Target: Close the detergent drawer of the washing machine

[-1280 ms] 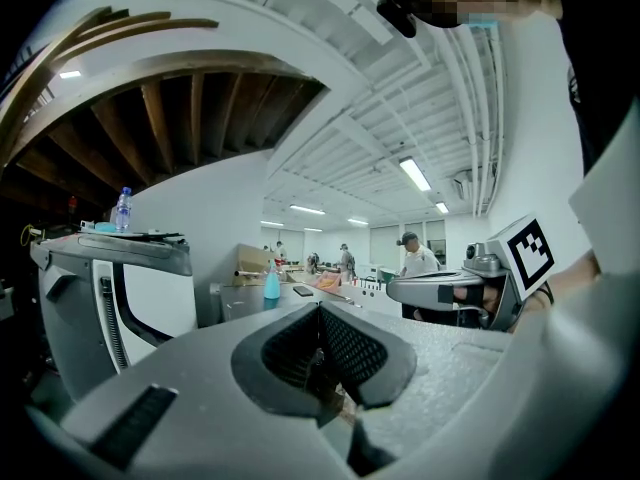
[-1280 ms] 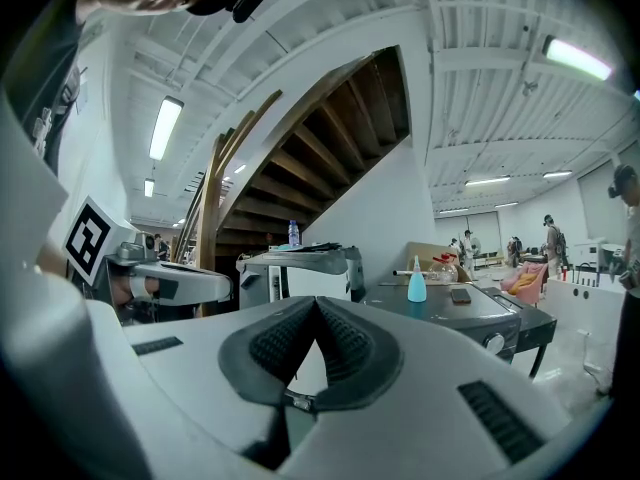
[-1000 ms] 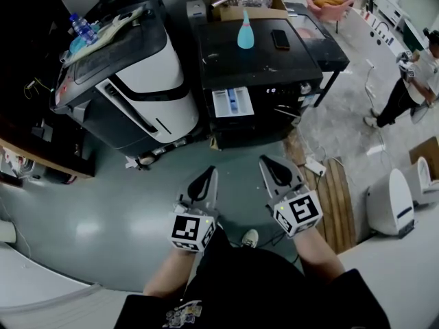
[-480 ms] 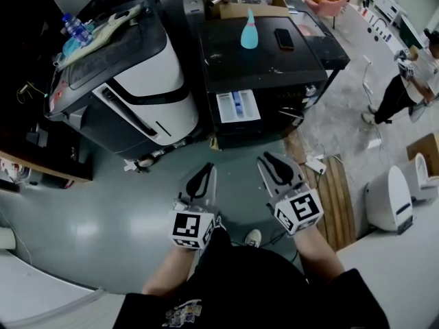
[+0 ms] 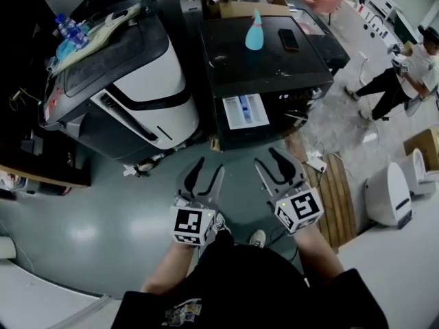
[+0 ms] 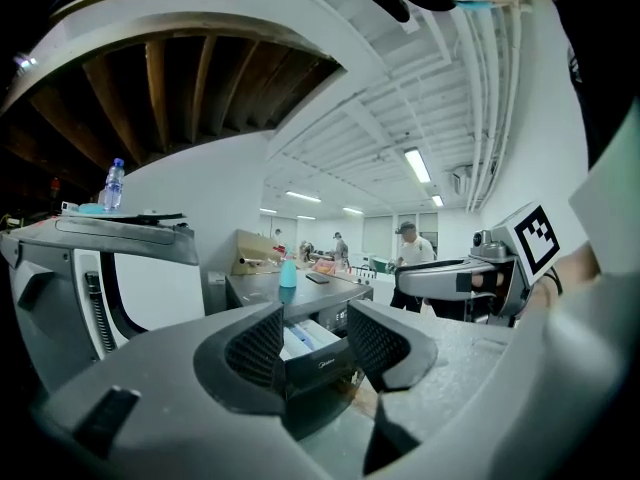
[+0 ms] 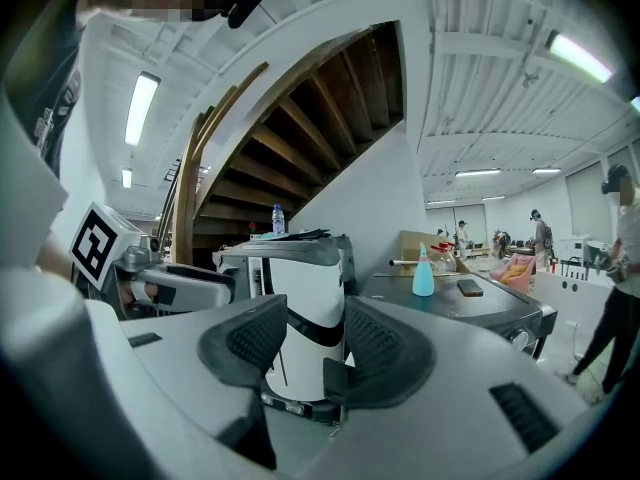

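Note:
The black washing machine stands ahead of me on the floor. Its white detergent drawer sticks out of the front panel, pulled open. Both grippers hover over the floor, short of the machine. My left gripper has its jaws opening with nothing between them; in the left gripper view the drawer shows far off through the gap of that gripper. My right gripper is also opening and empty. The right gripper faces the machine beside the washer.
A big white and black machine stands left of the washer. On the washer's top are a blue bottle and a phone. Wooden boards and cables lie at the right. A person stands far right.
Both grippers have moved forward toward the washing machine. Their jaws, shut a second ago, now stand apart.

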The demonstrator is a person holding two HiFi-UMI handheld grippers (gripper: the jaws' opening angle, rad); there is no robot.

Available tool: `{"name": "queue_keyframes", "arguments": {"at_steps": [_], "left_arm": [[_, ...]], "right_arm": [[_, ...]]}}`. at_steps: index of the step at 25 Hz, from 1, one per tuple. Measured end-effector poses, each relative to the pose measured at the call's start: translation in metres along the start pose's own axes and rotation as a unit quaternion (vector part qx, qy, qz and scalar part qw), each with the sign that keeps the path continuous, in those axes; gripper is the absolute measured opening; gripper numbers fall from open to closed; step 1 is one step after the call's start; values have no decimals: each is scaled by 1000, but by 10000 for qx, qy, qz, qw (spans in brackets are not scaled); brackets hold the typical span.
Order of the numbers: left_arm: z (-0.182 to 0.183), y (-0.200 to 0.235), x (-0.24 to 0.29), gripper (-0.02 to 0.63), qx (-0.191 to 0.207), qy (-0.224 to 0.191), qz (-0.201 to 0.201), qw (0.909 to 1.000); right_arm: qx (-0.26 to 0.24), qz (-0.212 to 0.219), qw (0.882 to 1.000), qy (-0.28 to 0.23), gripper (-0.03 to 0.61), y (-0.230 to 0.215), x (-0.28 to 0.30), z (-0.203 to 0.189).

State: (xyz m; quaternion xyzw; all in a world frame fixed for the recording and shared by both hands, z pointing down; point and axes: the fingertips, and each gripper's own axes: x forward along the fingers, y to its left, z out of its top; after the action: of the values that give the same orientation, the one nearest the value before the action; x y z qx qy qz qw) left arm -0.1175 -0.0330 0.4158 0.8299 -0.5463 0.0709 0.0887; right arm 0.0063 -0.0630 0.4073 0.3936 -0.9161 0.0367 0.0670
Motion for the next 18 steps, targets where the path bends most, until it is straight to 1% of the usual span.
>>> {"name": "queue_keyframes", "arguments": {"at_steps": [3, 7, 13, 18], "left_arm": [[-1, 15, 7, 215, 65, -7, -88, 9999], [-10, 32, 14, 246, 108, 129, -219, 9996], [-13, 45, 26, 287, 315, 158, -546, 9979], [-19, 52, 36, 298, 431, 196, -697, 9964]], "right_arm": [[-17, -74, 10000, 55, 203, 2, 15, -3], [-83, -160, 9998, 44, 243, 6, 34, -6], [-293, -343, 9989, 134, 318, 11, 53, -12], [-41, -704, 9959, 559, 336, 7, 56, -27]]}}
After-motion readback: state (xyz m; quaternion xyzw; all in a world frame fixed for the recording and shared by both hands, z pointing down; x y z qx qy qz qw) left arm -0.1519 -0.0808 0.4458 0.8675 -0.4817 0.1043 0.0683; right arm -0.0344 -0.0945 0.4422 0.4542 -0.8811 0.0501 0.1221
